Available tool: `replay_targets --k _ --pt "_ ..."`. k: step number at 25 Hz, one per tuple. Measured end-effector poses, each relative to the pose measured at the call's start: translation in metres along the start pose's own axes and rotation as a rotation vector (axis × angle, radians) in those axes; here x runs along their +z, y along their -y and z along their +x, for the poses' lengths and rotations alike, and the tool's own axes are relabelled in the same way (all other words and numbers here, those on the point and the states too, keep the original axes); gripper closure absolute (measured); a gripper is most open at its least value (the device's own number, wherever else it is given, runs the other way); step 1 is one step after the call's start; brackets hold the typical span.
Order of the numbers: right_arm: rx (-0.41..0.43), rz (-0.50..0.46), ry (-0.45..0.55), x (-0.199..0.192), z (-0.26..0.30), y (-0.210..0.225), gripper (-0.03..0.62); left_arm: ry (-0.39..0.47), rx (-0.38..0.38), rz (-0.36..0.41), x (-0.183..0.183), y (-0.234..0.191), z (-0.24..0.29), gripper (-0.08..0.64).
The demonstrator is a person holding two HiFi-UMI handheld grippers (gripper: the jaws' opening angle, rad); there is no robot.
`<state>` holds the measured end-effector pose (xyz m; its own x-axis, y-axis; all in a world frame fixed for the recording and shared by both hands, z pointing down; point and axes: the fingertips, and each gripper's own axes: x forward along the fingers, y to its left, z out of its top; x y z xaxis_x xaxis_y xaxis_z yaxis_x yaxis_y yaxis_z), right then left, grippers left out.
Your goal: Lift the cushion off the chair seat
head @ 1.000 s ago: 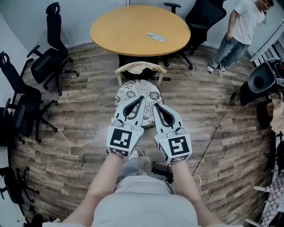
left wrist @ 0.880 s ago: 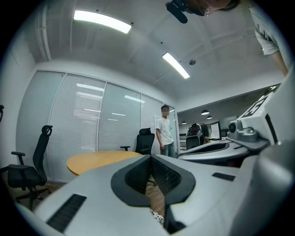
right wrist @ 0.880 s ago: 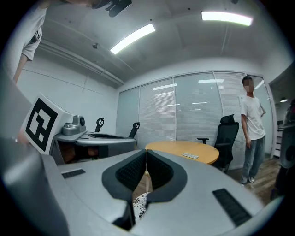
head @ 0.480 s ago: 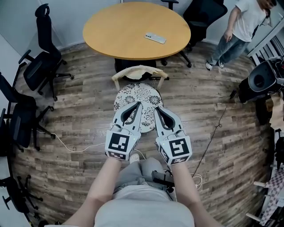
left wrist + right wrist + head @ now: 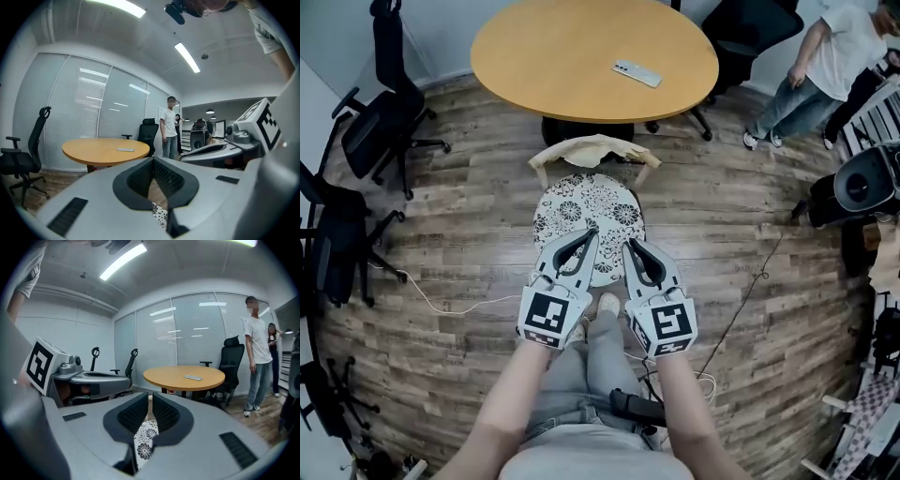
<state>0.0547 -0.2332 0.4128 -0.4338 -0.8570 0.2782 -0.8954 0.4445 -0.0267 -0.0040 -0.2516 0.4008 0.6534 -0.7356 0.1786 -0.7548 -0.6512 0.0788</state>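
Observation:
A round cushion [image 5: 589,214] with a black-and-white flower print lies on the seat of a wooden chair, whose pale backrest [image 5: 593,150] curves behind it. My left gripper [image 5: 594,232] and right gripper [image 5: 627,245] hang side by side over the cushion's near edge, both shut with nothing between the fingers. In the left gripper view the jaws [image 5: 153,159] meet at the tips, and a sliver of the cushion [image 5: 159,216] shows below them. The right gripper view shows the jaws [image 5: 150,397] shut, with the cushion [image 5: 144,439] under them.
Behind the chair stands a round wooden table [image 5: 544,52] with a flat remote-like thing [image 5: 637,73] on it. Black office chairs [image 5: 380,122] line the left side. A person [image 5: 825,66] stands at the back right near black equipment [image 5: 861,187]. A cable [image 5: 441,305] trails across the floor.
Both grippers have sunk together, still shut. They now cover only the cushion's near edge, so more of the cushion shows.

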Motion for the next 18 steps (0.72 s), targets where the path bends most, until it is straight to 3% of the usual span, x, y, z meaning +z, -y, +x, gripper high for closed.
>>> replay_targets --k 7,12,18 --pt "-0.008 0.015 -0.036 -0.038 0.03 0.03 0.557 -0.031 0.018 -0.03 -0.041 -0.021 0.035 0.557" --pt "0.003 0.041 -0.074 -0.073 0.053 0.047 0.459 -0.057 0.021 -0.044 -0.074 -0.032 0.058 0.557" --pt "0.049 0.09 -0.128 -0.132 0.076 0.057 0.451 -0.093 0.019 -0.068 -0.122 -0.04 0.076 0.557"
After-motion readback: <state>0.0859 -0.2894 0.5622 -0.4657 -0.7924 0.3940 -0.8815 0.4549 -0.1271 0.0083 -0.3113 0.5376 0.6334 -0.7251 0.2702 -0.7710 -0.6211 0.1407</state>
